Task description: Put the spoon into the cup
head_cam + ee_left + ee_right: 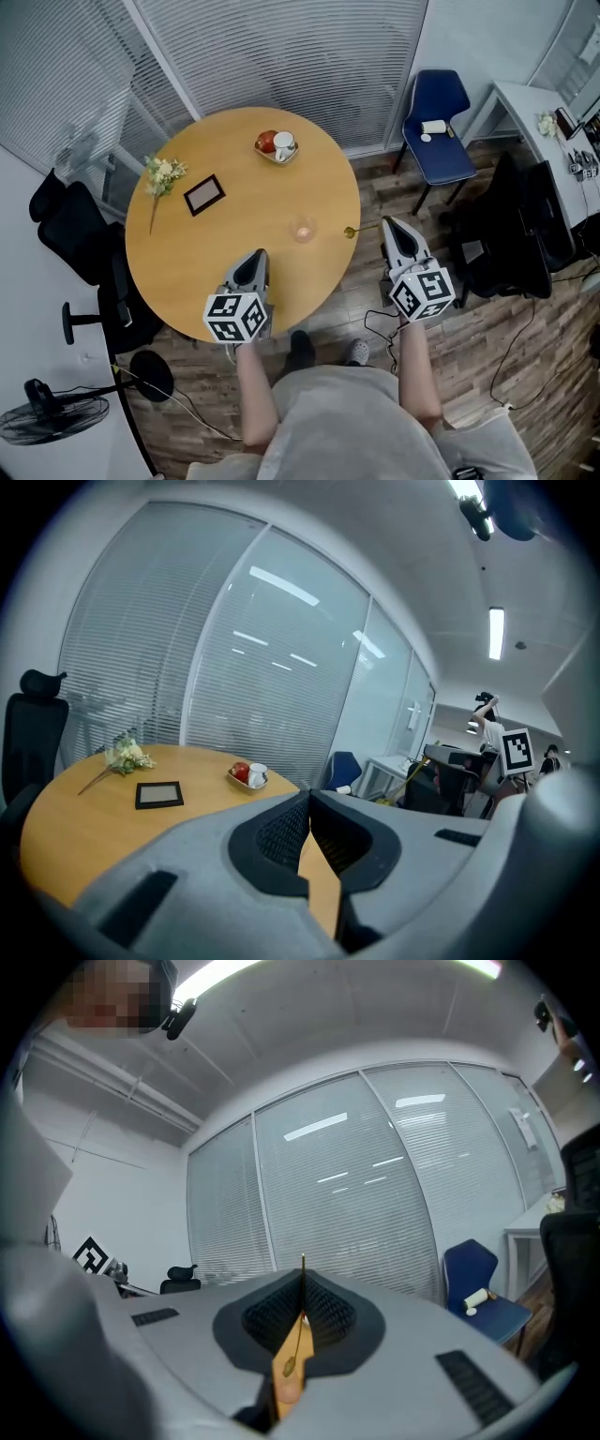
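Right hand-held gripper (386,223) pinched the spoon (350,232), left hand-held gripper (258,255) closed, empty; a pivoting spoon could topple the cup (303,229)

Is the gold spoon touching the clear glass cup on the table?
Apart. The head view shows a strip of bare round wooden table between the gold spoon and the clear glass cup.

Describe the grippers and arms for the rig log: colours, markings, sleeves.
The left gripper and right gripper have light grey tapered shells with black textured pads inside the jaws. Each carries a white cube printed with black square markers. The forearms are unsleeved; the person wears a grey top.
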The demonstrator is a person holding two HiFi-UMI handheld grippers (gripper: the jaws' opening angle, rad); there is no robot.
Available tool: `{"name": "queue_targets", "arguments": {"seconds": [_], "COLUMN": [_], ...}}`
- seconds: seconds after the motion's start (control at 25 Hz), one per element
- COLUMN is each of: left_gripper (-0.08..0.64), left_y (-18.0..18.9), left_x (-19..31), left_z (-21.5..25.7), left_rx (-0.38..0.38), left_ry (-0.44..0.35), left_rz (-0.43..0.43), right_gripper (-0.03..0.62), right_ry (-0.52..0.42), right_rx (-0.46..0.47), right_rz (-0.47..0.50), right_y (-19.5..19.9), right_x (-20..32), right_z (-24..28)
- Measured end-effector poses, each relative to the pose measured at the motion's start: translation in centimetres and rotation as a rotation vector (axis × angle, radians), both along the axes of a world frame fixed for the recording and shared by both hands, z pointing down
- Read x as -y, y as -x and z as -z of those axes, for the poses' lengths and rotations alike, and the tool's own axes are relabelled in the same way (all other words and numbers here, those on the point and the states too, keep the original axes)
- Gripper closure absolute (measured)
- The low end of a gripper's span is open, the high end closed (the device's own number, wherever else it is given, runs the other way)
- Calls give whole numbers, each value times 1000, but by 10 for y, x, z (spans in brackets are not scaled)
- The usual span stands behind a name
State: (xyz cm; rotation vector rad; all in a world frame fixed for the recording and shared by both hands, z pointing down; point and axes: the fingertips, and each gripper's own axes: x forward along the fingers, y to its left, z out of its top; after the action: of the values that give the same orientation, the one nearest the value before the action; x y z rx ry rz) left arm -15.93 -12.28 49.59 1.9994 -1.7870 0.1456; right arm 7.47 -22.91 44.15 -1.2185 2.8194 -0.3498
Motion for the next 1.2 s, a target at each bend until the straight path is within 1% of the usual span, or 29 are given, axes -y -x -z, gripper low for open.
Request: {"name": "queue_targets", "arguments": {"seconds": [0.12,0.24,0.36,0.52,0.6,0.68,0.72,0.76,0.88,0.92,1.04,1.2], "left_gripper": [551,551,551,551,551,551,551,551,551,551,551,551], "left_y": [27,51,73,95,102,108,111,113,115,114,101,80], "left_x": [15,28,41,61,68,73,75,76,76,76,72,65], "left_z": [1,4,8,11,12,13,14,14,6,1,-14,-23], "left_rx": [-6,-9,2,14,55,134,162,169,119,117,139,122], "left_ry": [-1,-3,-8,-11,-1,7,6,1,-14,-9,8,8], "left_rz": [-3,-8,-28,-73,-109,-144,-156,-165,-180,-190,-247,-301], "right_gripper": [592,592,592,592,592,592,592,592,592,592,592,592], "right_ry": [-8,-40,-58,-55,-46,-42,-40,-37,-23,-18,4,19], "right_rx": [-20,-49,-44,-36,-28,-16,-11,-9,-14,-15,-26,-60], "right_rz": [-15,-48,-74,-125,-162,-194,-204,-211,-222,-222,-213,-207], "right_y": [23,40,55,68,72,74,75,76,80,82,89,98], "right_x": [10,19,28,37,41,42,42,40,33,32,34,39], "right_z": [-1,4,11,9,6,4,2,-1,-14,-18,-31,-39]}}
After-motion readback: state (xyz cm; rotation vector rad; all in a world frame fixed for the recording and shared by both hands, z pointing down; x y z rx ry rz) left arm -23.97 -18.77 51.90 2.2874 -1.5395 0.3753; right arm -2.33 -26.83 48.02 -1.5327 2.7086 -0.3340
